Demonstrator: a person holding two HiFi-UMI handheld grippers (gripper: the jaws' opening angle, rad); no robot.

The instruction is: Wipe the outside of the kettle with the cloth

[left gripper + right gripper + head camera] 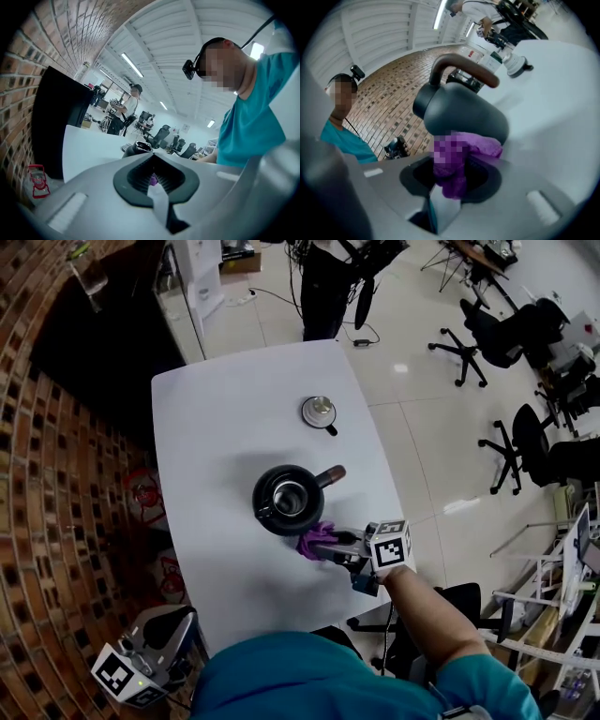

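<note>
A dark grey kettle [287,500] with a brown handle stands lidless in the middle of the white table [216,409]. My right gripper [330,547] is shut on a purple cloth [314,541] and presses it against the kettle's near side. In the right gripper view the cloth [461,154] lies bunched against the kettle's [461,115] lower wall. The kettle's lid [319,412] lies apart, farther back on the table. My left gripper [141,662] hangs low beside the table's left edge, its jaws together and holding nothing [152,180].
A brick wall [56,521] runs along the left, with red bottles [142,491] on the floor beside the table. A person [328,277] stands beyond the table's far end. Office chairs [487,334] are scattered at the right.
</note>
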